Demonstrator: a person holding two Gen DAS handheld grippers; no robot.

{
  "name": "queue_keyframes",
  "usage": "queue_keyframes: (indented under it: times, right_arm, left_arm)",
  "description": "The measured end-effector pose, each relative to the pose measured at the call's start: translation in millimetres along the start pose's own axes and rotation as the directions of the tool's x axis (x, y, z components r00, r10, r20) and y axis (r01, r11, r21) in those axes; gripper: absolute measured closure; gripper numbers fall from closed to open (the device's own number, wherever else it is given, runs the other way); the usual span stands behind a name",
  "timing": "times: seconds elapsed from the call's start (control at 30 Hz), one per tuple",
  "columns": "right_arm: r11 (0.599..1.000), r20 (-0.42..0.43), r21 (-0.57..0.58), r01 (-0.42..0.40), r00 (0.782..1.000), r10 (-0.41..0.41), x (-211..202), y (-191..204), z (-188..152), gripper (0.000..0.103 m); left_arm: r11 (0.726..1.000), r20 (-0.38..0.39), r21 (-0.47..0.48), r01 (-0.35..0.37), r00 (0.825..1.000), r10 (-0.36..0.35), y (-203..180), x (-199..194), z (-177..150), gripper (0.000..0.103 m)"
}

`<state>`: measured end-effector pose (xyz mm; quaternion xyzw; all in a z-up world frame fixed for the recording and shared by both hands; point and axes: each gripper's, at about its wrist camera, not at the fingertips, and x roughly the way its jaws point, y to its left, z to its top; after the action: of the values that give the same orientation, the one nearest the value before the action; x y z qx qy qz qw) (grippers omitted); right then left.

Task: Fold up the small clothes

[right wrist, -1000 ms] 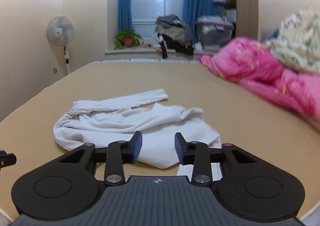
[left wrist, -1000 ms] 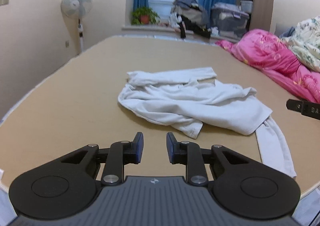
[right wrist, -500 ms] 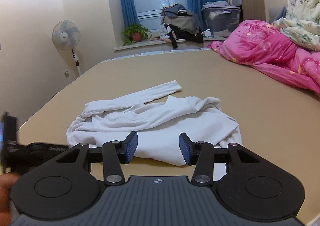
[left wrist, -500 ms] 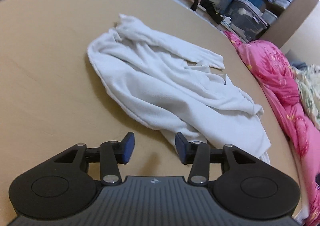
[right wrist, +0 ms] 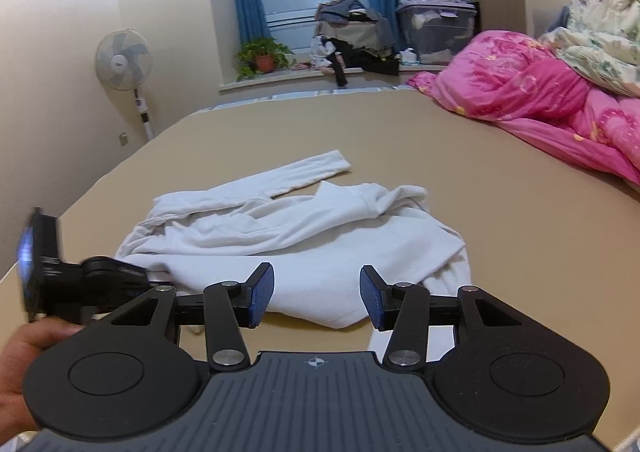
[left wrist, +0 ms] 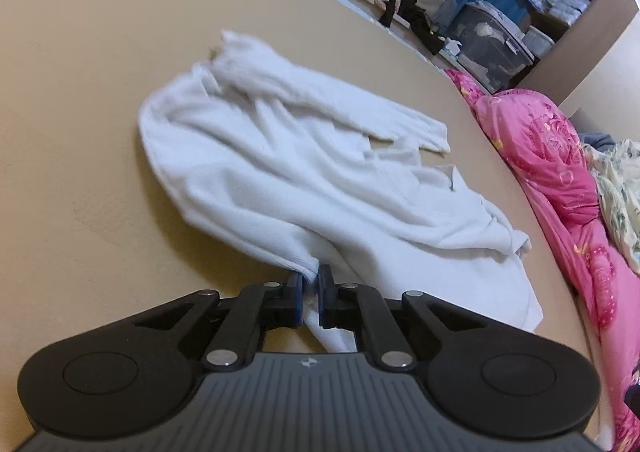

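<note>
White garment on tan bed; left tongs pinch its hem, right tongs agape

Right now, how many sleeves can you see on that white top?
2. One sleeve stretches flat across the tan surface at the far side of the white top. The other sleeve trails near the right claw. Folds may hide parts.
</note>
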<state>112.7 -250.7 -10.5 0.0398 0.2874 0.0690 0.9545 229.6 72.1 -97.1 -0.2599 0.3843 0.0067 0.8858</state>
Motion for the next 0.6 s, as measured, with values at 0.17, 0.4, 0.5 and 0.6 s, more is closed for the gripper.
queue_keyframes:
  times: [0.17,0.4,0.5,0.6]
  right_arm:
    - [0.994,0.009,0.074,0.075,0.997,-0.076,0.9,-15.6,5.8,0.053]
    - [0.979,0.034,0.153,0.134,0.989,-0.141,-1.7,-38.1,12.1,0.053]
    - [0.980,0.037,0.153,0.131,0.990,-0.138,-0.9,-41.1,10.6,0.054]
    - [0.982,0.000,0.157,0.101,0.995,-0.102,13.7,-44.6,7.4,0.054]
  left_arm:
    - [0.991,0.088,0.134,0.014,0.996,-0.026,-3.4,-90.5,21.8,0.098]
    - [0.988,0.168,0.154,0.029,0.984,-0.055,59.2,-215.8,17.5,0.099]
    - [0.989,0.157,0.148,-0.012,0.988,-0.012,91.9,-226.9,4.2,0.097]
    - [0.986,-0.028,0.128,-0.104,0.994,0.109,121.2,-200.8,0.8,0.095]
